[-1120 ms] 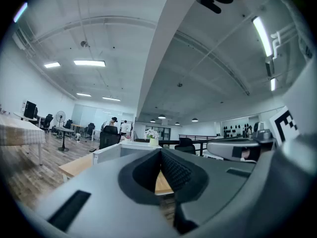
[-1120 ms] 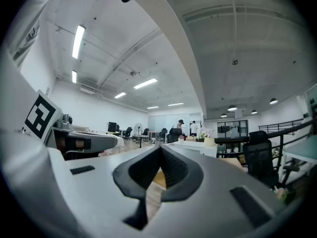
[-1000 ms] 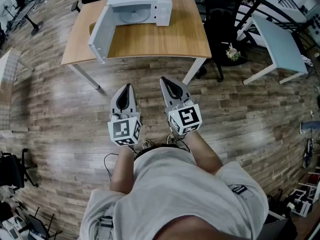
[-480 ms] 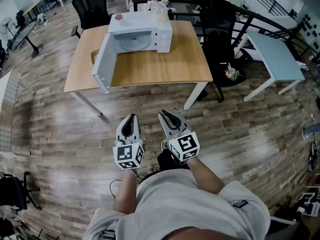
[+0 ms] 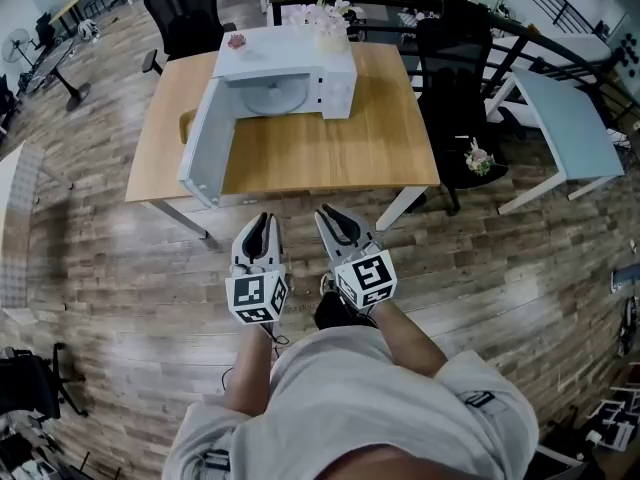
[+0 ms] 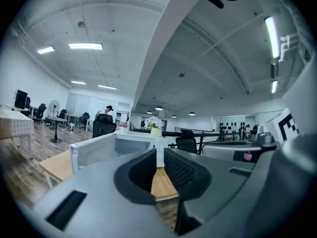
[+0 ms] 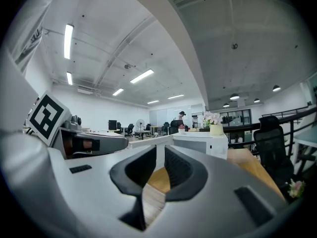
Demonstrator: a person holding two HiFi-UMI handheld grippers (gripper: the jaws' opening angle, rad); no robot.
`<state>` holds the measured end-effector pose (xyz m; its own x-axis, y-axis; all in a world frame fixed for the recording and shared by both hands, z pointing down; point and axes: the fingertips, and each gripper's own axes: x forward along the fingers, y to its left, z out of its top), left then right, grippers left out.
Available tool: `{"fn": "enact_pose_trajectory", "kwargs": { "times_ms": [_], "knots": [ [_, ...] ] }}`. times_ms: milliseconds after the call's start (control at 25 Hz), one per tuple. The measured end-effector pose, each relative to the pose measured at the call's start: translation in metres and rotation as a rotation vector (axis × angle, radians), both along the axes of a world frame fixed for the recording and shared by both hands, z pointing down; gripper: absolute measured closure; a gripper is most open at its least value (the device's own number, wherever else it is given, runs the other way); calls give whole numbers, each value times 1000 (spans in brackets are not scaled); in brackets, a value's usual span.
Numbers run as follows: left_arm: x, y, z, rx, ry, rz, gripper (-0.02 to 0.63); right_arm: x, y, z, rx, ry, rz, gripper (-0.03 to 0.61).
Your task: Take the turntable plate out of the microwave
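**Head view, looking steeply down.** The round pale glass turntable plate (image 5: 275,96) lies flat inside the boxy white microwave (image 5: 300,60). Only its front part shows; the rear is hidden beneath the microwave's top. The white microwave door (image 5: 205,140) stands swung wide open to the left, over the light wooden table (image 5: 330,153). A small vase of pale flowers (image 5: 328,20) stands on the microwave's top.

The left gripper (image 5: 262,220) and the right gripper (image 5: 332,214) are held side by side above the wooden plank floor (image 5: 120,258), just short of the table's near edge. Both point towards the microwave. The turntable plate lies well apart from them, ahead across the tabletop and roughly in line with the left gripper. The marker cubes cover the hands that hold the grippers.

**Gripper views.** Each pair of jaws stands a narrow slit apart, having just been opening, with nothing between them. The turntable plate cannot be made out in either view: the grey jaws fill the lower picture, and the open door and casing screen the cavity.
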<state>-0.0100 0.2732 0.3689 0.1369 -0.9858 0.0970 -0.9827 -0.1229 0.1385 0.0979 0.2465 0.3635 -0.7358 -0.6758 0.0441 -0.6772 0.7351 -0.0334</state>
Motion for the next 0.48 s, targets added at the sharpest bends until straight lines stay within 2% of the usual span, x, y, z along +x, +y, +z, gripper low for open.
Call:
{"fn": "enact_pose_trajectory", "kwargs": {
  "times_ms": [200,480],
  "knots": [
    [-1,-60,-2,-4,-6,-9,555,-2,-62,1,-7,8,-12,522],
    [-1,-117,5,-36,-14,-19,555,0,-120,7,-34,0,-17,520]
  ]
}}
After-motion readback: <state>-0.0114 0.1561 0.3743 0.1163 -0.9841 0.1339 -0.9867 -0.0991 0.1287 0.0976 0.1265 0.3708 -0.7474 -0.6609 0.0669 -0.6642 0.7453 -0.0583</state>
